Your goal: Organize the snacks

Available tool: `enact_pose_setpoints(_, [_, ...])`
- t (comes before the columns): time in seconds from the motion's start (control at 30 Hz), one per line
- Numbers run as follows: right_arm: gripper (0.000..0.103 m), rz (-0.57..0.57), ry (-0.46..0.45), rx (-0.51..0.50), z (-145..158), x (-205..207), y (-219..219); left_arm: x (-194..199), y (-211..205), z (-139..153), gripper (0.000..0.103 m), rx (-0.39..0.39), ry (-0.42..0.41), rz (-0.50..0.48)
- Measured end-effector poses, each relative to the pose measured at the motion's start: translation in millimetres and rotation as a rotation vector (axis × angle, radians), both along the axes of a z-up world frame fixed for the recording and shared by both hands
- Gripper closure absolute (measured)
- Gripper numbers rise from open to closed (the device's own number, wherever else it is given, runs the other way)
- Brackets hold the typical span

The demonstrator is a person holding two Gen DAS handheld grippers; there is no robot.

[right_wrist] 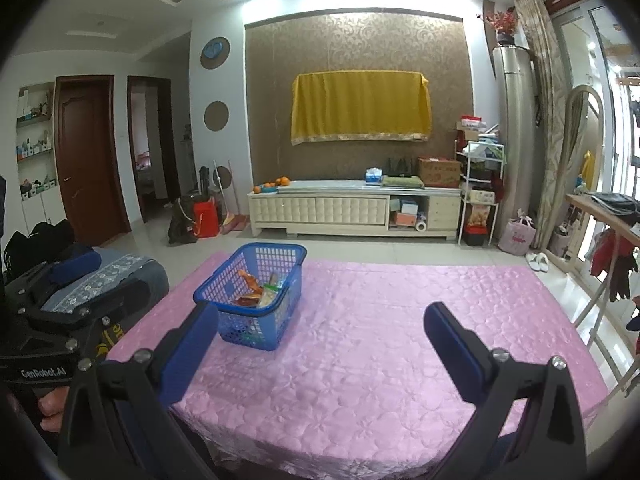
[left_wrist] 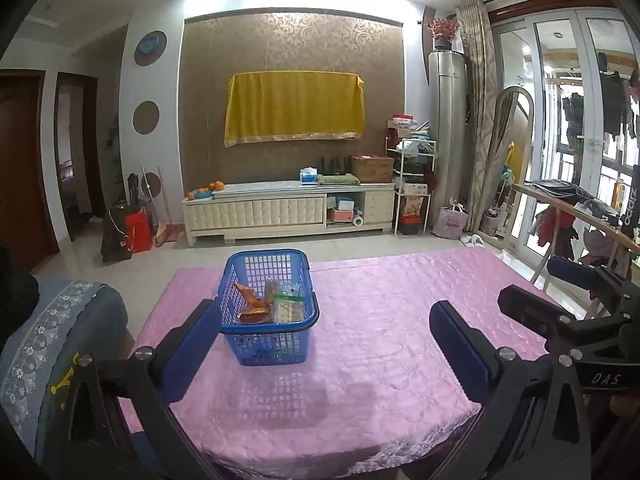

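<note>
Blue plastic lattice basket (left_wrist: 269, 304) stands on pink quilted desk cover (left_wrist: 400, 320), left of centre | snack packets (left_wrist: 266, 306) lie inside basket | left tongs (left_wrist: 324, 344): spread wide, empty | right tongs (right_wrist: 320, 344): spread wide, empty, clear of basket.

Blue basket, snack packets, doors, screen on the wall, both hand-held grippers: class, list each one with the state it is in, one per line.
Blue basket: upright on the pink tablecloth, holding snacks.
Snack packets: inside the basket.
Left hand-held gripper: open, empty.
Right hand-held gripper: open, empty.
Brown door: closed.
Doorway beside it: open.
Screen on the wall: covered by a yellow cloth.
</note>
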State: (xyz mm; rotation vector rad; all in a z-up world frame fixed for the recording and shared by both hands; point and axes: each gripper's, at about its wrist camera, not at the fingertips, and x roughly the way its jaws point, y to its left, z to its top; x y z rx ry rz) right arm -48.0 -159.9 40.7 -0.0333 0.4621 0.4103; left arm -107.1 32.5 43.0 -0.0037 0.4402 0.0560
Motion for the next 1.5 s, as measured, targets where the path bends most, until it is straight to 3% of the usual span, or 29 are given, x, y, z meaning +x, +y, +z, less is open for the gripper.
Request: enact_pose_setpoints(1.5, [0.0, 0.015, 0.023, 0.023, -1.5, -13.3, 5.5, -13.7, 6.4, -3.1, 0.0, -0.049, 0.01, -0.033])
